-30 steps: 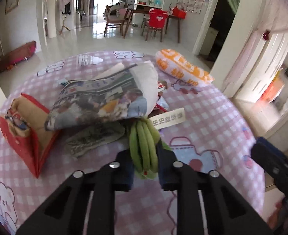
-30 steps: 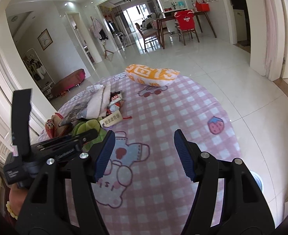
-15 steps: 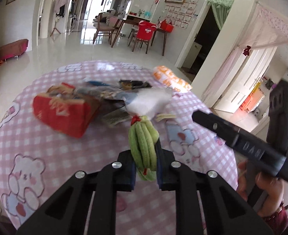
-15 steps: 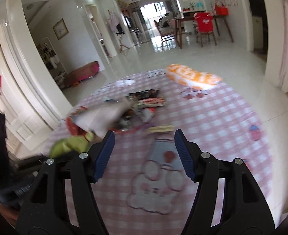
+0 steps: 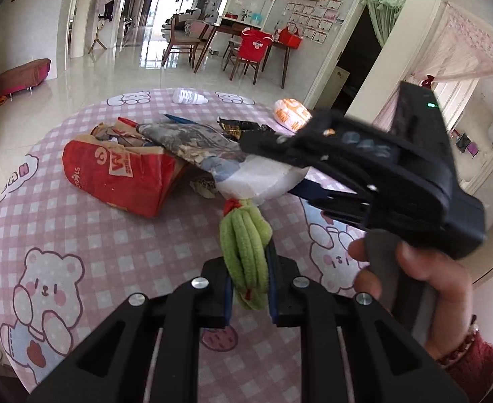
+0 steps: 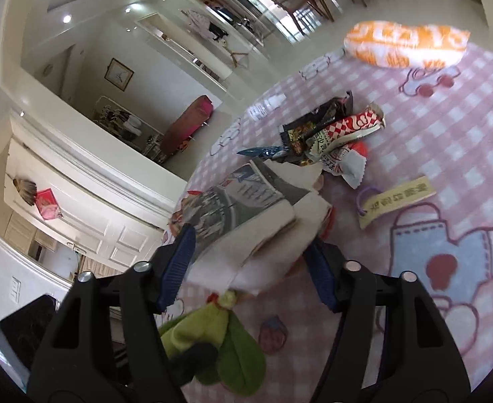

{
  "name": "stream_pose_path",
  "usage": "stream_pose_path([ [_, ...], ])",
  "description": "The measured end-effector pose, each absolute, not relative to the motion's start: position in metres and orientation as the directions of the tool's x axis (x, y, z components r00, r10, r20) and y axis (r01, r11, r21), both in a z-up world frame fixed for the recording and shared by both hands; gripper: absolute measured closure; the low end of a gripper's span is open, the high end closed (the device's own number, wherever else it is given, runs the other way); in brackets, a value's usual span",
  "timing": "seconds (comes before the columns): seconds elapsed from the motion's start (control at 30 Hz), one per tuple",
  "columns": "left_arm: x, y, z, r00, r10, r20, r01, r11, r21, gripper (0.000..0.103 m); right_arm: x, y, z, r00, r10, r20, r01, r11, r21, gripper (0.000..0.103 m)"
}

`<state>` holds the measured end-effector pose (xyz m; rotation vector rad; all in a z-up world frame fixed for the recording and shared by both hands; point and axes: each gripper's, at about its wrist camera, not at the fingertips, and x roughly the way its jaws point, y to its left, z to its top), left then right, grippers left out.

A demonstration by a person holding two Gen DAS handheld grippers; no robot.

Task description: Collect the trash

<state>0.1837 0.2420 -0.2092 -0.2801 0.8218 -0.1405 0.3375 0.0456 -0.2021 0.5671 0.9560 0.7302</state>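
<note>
Swinging in from the side since a second ago, the right claw [image 6: 249,268] now reaches across in front of the left one, and its jaws, wide apart then, are closing around the folded newspaper [image 6: 246,208], whose pale lower edge lies between the two blue pads [image 6: 176,268]; whether the pads already press on it cannot be told. Nearest of all, the left claw [image 5: 248,285] is clamped, as before, on one green plush toy [image 5: 244,252] with a red tip, which stands up between its jaws. One hand [image 5: 414,278] with a red sleeve grips the right tool's handle just right of the left claw. Just beyond the toy lies the heap of trash on the round bench [image 5: 78,228] with its pink checked cloth: one newspaper, and left of it one red paper bag [image 5: 118,174] lying on its side, which a second ago sat close at the left edge of the left view. Right of the right claw lies one tan tag [image 6: 397,201] with a purple loop; ahead of it, a bunch of crumpled snack wrappers [image 6: 330,131], at least three. Farther off are one small white bottle [image 5: 189,96] and one orange-and-white packet [image 6: 407,45] near the far rim.
</note>
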Motion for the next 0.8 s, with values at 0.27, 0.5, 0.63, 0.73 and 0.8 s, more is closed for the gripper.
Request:
stream_pose_path([
  [0.27, 0.181, 0.235, -0.192, 0.704, -0.211, -0.678, 0.014, 0.959, -0.284, 0.087, 0.322, 0.011, -0.166, 0.453, 0.810, -0.372, -0.380, 0.553, 0.741, 0.093],
  [0.5, 0.166, 0.216, -0.161, 0.747, -0.198, -0.635, 0.038, 0.966, -0.257, 0.087, 0.279, -0.059, -0.111, 0.606, 0.746, -0.276, -0.432, 0.600, 0.673, 0.093],
  [0.63, 0.157, 0.193, -0.139, 0.778, -0.202, -0.595, 0.068, 0.968, -0.240, 0.087, 0.248, -0.106, -0.097, 0.679, 0.686, -0.263, -0.423, 0.658, 0.623, 0.093],
  [0.73, 0.155, 0.167, -0.121, 0.792, -0.231, -0.565, 0.121, 0.967, -0.225, 0.087, 0.226, -0.146, -0.090, 0.733, 0.627, -0.264, -0.393, 0.707, 0.588, 0.093],
  [0.8, 0.156, 0.142, -0.110, 0.790, -0.269, -0.550, 0.174, 0.960, -0.219, 0.087, 0.212, -0.171, -0.091, 0.768, 0.580, -0.270, -0.360, 0.741, 0.567, 0.093],
])
